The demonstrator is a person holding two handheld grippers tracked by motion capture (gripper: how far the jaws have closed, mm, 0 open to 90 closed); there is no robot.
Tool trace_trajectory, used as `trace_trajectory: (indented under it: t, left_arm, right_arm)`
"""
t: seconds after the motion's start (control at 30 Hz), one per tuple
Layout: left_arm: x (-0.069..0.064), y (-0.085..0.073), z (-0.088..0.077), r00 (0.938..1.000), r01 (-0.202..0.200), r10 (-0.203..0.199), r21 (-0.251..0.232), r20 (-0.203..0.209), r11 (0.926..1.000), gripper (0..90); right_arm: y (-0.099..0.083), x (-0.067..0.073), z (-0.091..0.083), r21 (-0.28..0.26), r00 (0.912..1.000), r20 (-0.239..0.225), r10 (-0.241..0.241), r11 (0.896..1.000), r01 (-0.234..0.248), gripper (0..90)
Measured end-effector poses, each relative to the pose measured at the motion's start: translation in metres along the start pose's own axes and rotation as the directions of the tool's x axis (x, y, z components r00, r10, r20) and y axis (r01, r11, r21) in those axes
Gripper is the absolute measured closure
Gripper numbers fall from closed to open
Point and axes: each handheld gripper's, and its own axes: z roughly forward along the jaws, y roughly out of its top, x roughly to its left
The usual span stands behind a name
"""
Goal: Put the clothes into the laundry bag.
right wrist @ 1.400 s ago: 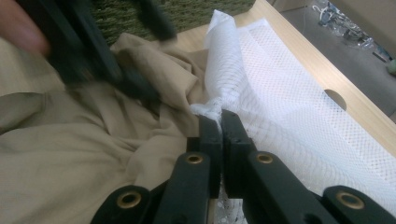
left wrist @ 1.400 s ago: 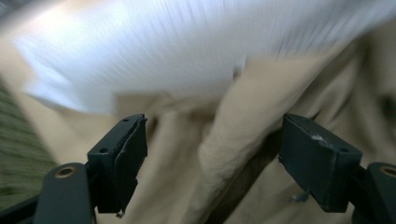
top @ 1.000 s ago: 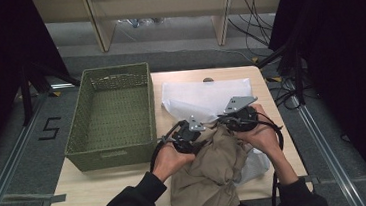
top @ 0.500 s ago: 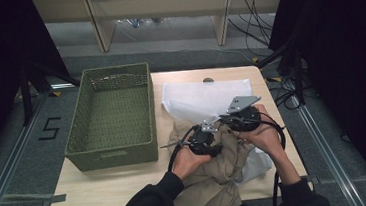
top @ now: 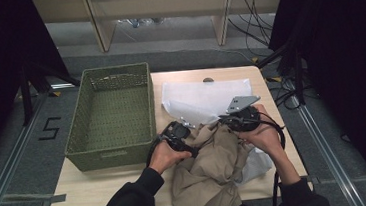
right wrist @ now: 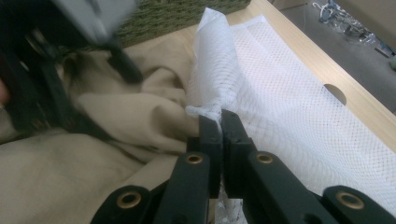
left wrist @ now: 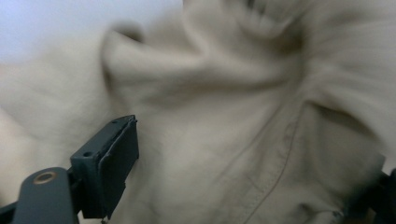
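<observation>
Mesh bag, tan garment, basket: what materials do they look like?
Mesh bag: white synthetic netting, probably; open grid weave, slightly see-through. Tan garment: matte woven cloth, likely cotton; soft folds and a stitched seam. Basket: olive woven wicker or plastic imitation; the pictures leave that open.

Your left gripper [top: 182, 131] has just been opening its jaws and they now stand wide apart with nothing pinched, while your right gripper [right wrist: 220, 122] has its jaws pressed together, both forearms coming in from below.
</observation>
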Motion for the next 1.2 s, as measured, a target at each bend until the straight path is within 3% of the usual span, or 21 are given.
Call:
trace_trajectory:
  t: [0.03, 0.07, 0.1, 0.17, 0.2, 0.27, 0.43, 0.5, 0.6, 0.7, 0.73, 0.8, 0.83, 0.87, 0.9, 1.0, 1.03, 1.1, 1.17, 1.2]
  left_arm:
    - [0.0, -0.001, 0.004, 0.9991, 0.004, -0.005, 0.011, 0.042, 0.9999, 30.5]
    - [-0.001, -0.002, 0.004, 0.9989, -0.022, 0.022, 0.004, 0.043, 0.9997, 45.3]
    - [-0.004, -0.002, 0.003, 0.9993, -0.001, 0.001, -0.012, 0.037, 0.9999, 53.8]
    - [-0.009, -0.001, -0.009, 0.9996, -0.028, 0.028, -0.056, 0.008, 0.998, 75.9]
    - [-0.01, -0.002, -0.014, 0.9996, -0.028, 0.028, -0.066, 0.003, 0.9974, 79.7]
    - [-0.017, -0.002, -0.031, 0.9987, -0.048, 0.05, -0.098, 0.012, 0.994, 82.2]
    - [-0.046, 0.004, -0.066, 0.9926, -0.098, 0.111, -0.211, 0.05, 0.9727, 83.9]
    - [-0.057, 0.008, -0.069, 0.988, -0.114, 0.135, -0.237, 0.075, 0.9648, 83.9]
    - [-0.067, 0.015, -0.064, 0.9848, -0.107, 0.137, -0.254, 0.106, 0.9612, 84.0]
    - [-0.066, 0.022, -0.049, 0.9881, -0.071, 0.104, -0.26, 0.114, 0.963, 84.3]
    - [-0.065, 0.025, -0.043, 0.9916, -0.05, 0.079, -0.265, 0.102, 0.9629, 84.5]
    - [-0.061, 0.031, -0.038, 0.9965, -0.056, 0.07, -0.265, 0.044, 0.9627, 85.0]
    - [-0.056, 0.035, -0.037, 0.9989, -0.041, 0.045, -0.281, 0.01, 0.9588, 85.2]
    - [-0.051, 0.037, -0.039, 0.9998, -0.018, 0.02, -0.294, 0.003, 0.9557, 85.4]
    - [-0.044, 0.04, -0.044, 0.9999, 0.014, -0.013, -0.321, 0.008, 0.9469, 85.6]
    - [-0.032, 0.043, -0.065, 0.999, 0.03, -0.04, -0.365, -0.021, 0.9307, 85.8]
    - [-0.031, 0.043, -0.075, 0.9985, 0.013, -0.032, -0.379, -0.045, 0.9253, 85.8]
    - [-0.031, 0.041, -0.088, 0.9974, -0.021, -0.006, -0.38, -0.071, 0.9247, 85.7]
    - [-0.038, 0.038, -0.089, 0.9994, 0.004, -0.017, -0.403, -0.029, 0.9151, 85.6]
    - [-0.045, 0.035, -0.084, 0.9998, 0.002, -0.01, -0.395, -0.018, 0.9185, 85.6]
  right_arm:
    - [-0.001, 0.0, 0.0, 0.004, 1.0, 0.0, 0.006, 1.0, -0.006, 89.8]
    - [-0.001, 0.0, 0.001, 0.007, 1.0, -0.004, 0.007, 1.0, -0.007, 89.8]
    - [-0.001, 0.001, 0.001, 0.01, 0.9999, -0.001, 0.014, 1.0, -0.014, 89.8]
    - [-0.001, 0.002, 0.002, 0.01, 0.9999, 0.003, 0.01, 1.0, -0.01, 89.8]
    - [0.0, 0.003, 0.002, 0.015, 0.9998, -0.001, 0.021, 1.0, -0.021, 89.8]
    - [0.0, 0.003, 0.002, 0.006, 1.0, 0.003, 0.009, 1.0, -0.009, 89.8]
    - [0.004, 0.003, 0.0, -0.008, 0.9998, 0.015, 0.011, 1.0, -0.011, 89.8]
    - [0.006, 0.003, -0.001, -0.018, 0.9998, 0.016, 0.009, 1.0, -0.009, 89.8]
    - [0.009, 0.003, -0.004, -0.037, 0.9998, 0.005, 0.016, 0.999, -0.016, 89.8]
    - [0.011, 0.004, -0.007, -0.053, 1.0, 0.005, 0.008, 0.999, -0.008, 89.8]
    - [0.012, 0.004, -0.008, -0.058, 1.0, 0.004, 0.007, 0.998, -0.007, 89.8]
    - [0.013, 0.005, -0.012, -0.05, 1.0, 0.004, 0.006, 0.999, -0.006, 89.8]
    - [0.013, 0.005, -0.012, -0.054, 1.0, 0.008, 0.003, 0.999, -0.002, 89.9]
    - [0.014, 0.005, -0.014, -0.062, 1.0, 0.008, -0.002, 0.998, 0.002, 89.9]
    - [0.016, 0.005, -0.015, -0.07, 0.9999, 0.012, -0.003, 0.998, 0.004, 89.9]
    - [0.022, 0.007, -0.023, -0.11, 0.9999, 0.011, -0.006, 0.994, 0.007, 89.9]
    - [0.024, 0.007, -0.025, -0.12, 0.9999, 0.016, -0.001, 0.993, 0.003, 89.9]
    - [0.026, 0.006, -0.026, -0.136, 0.9997, 0.015, 0.022, 0.991, -0.02, 89.9]
    - [0.026, 0.007, -0.023, -0.134, 0.9997, 0.016, 0.019, 0.991, -0.017, 89.9]
    - [0.026, 0.008, -0.021, -0.13, 0.9997, 0.019, 0.015, 0.991, -0.012, 89.8]
